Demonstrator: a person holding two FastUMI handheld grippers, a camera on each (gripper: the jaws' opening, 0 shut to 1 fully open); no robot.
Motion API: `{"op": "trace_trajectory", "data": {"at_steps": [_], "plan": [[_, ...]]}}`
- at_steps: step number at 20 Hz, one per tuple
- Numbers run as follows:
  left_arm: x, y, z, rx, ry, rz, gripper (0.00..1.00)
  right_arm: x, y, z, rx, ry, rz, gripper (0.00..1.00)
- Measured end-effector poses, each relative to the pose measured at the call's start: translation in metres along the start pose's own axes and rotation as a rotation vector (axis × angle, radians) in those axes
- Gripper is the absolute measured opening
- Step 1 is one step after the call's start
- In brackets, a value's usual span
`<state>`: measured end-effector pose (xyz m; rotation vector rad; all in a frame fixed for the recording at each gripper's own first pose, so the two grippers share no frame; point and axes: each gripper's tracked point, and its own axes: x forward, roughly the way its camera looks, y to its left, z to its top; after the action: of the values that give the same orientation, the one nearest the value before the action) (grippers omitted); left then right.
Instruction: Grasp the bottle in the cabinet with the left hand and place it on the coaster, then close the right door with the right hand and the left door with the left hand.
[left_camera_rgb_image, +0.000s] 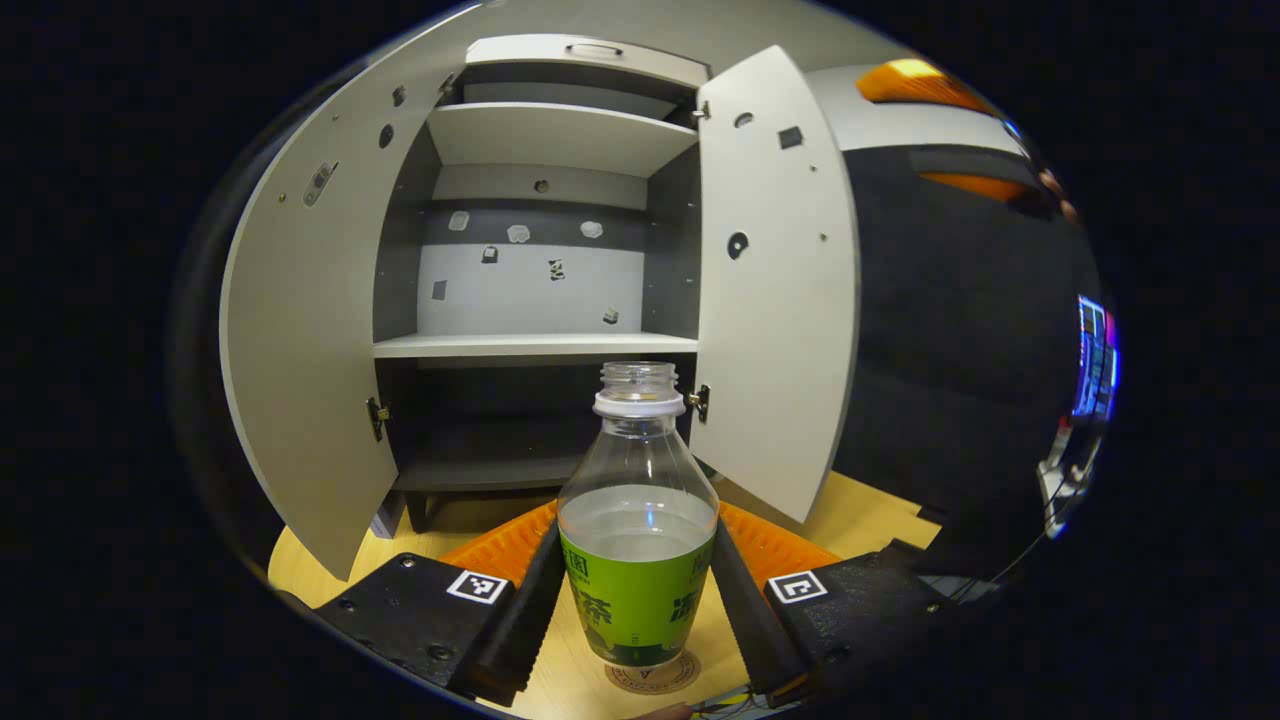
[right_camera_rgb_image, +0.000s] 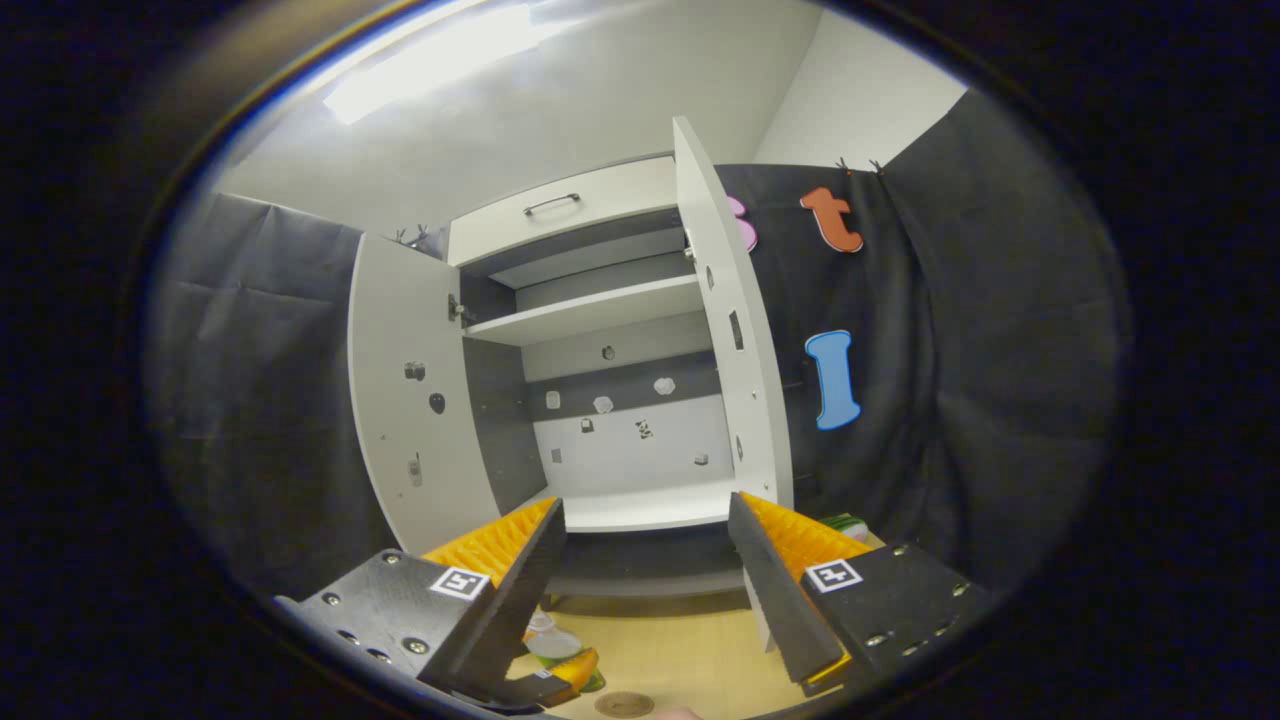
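Wooden counter fronts the open cabinet in the left gripper view, where the left gripper clamps the bottle just above the coaster. Right gripper view: right gripper spread, grasping nothing, both doors ajar.

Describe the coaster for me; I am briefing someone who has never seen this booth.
Start at the open cabinet and come forward over the wooden table in front of it. The coaster is the small round brown disc lying flat there, right under the clear bottle with the green label.
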<state>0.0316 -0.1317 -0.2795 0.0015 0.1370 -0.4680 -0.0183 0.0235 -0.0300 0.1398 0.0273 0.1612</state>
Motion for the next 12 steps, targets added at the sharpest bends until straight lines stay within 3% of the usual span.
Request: {"op": "trace_trajectory", "data": {"at_steps": [3, 9, 12], "plan": [[-0.009, -0.019, -0.032, 0.025, 0.011, -0.066, 0.8, 0.0, -0.002, -0.001, 0.011, -0.002, -0.004, 0.99], [-0.009, -0.021, -0.054, -0.005, -0.01, -0.088, 0.8, 0.003, -0.006, -0.005, 0.052, -0.017, -0.002, 0.99], [-0.005, -0.02, -0.072, 0.015, 0.01, -0.106, 0.81, 0.012, -0.001, -0.025, 0.051, 0.035, -0.016, 0.99]]}}
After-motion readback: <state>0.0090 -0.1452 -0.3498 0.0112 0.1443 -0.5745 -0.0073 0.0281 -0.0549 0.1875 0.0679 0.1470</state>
